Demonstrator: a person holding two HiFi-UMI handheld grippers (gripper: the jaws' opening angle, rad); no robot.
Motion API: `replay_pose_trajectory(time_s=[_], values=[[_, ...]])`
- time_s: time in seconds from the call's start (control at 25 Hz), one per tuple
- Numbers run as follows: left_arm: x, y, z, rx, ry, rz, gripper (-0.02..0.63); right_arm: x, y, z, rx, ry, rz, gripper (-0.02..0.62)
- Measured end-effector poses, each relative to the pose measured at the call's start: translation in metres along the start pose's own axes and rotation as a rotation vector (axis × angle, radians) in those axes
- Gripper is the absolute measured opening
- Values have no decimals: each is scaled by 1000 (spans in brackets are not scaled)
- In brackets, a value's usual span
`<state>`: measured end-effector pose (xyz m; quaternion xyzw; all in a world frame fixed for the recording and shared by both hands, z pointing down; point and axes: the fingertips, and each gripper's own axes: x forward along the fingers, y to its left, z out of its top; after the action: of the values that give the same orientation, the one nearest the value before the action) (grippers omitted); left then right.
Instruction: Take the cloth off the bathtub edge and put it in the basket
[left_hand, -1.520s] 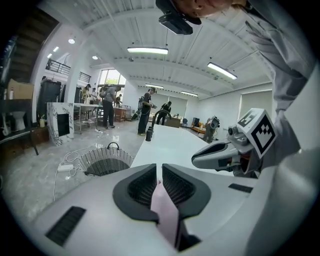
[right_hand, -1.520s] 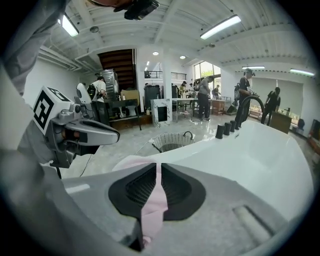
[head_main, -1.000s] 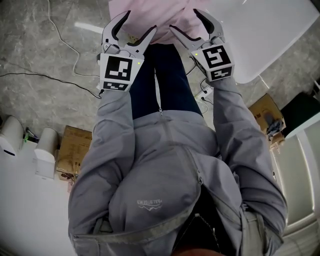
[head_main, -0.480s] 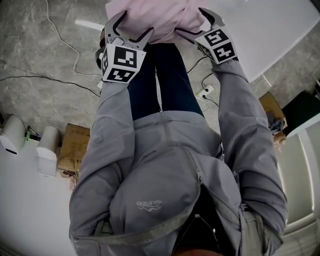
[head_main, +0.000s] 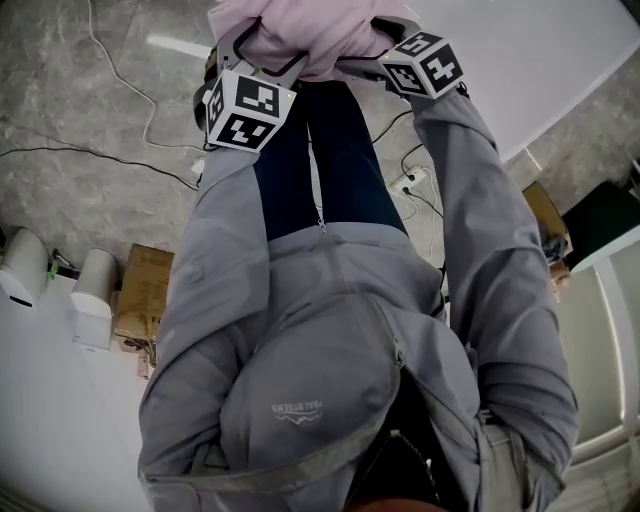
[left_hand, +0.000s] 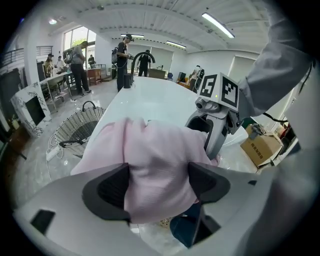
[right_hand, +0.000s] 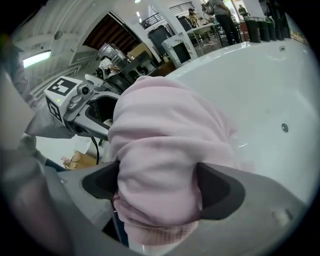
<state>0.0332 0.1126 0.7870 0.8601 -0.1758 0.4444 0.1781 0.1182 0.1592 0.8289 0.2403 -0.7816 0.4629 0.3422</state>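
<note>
Cloth (left_hand: 155, 160), pale pink and bunched into a soft heap, fills the gap of both tools at once. In the left gripper view, the left gripper (left_hand: 157, 187) has its jaws spread wide; the fabric touches both dark pads, with no clear squeeze. The right gripper view shows the same for the right gripper (right_hand: 159, 187): jaws wide apart, fabric packed between the pads and bulging above and below them. Each tool meets the heap from an opposite side, and each one's cube with black-and-white square markers shows in the other's view.

From the head view, the person's grey jacket (head_main: 330, 380) fills the foreground. It carries a small white logo (head_main: 298, 407) whose lettering is too blurred to read.

The heap rests on the rim of the white bathtub (right_hand: 260, 90), which stretches away behind it.

On the grey marbled floor (head_main: 60, 190) to the left of the tub stands a woven wicker basket (left_hand: 80, 127), well apart from the cloth. Thin cables (head_main: 130, 70) trail nearby, and a cardboard box (head_main: 140, 300) sits there, its print illegible.

Far back, several people (left_hand: 77, 65) stand by tables near a bright window.
</note>
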Motion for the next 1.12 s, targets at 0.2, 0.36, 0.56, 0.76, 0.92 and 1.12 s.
replay_pose_trajectory(time_s=[0.2, 0.36, 0.56, 0.76, 0.92, 1.12], values=[[5, 0, -3, -5, -16, -21, 354, 6, 9, 1, 7, -8, 14, 446], [7, 0, -6, 9, 12, -22, 353, 13, 22, 10, -88, -7, -34, 378], [6, -12, -9, -24, 22, -73, 296, 1, 34, 17, -184, -31, -137, 275], [8, -19, -5, -59, 32, -109, 215, -14, 46, 31, -209, -79, -174, 167], [-1, -23, 5, -80, -5, -119, 172, -27, 58, 40, -162, -143, -196, 127], [-38, -23, 31, -44, -63, -87, 154, -58, 87, 59, -127, -206, -216, 115]])
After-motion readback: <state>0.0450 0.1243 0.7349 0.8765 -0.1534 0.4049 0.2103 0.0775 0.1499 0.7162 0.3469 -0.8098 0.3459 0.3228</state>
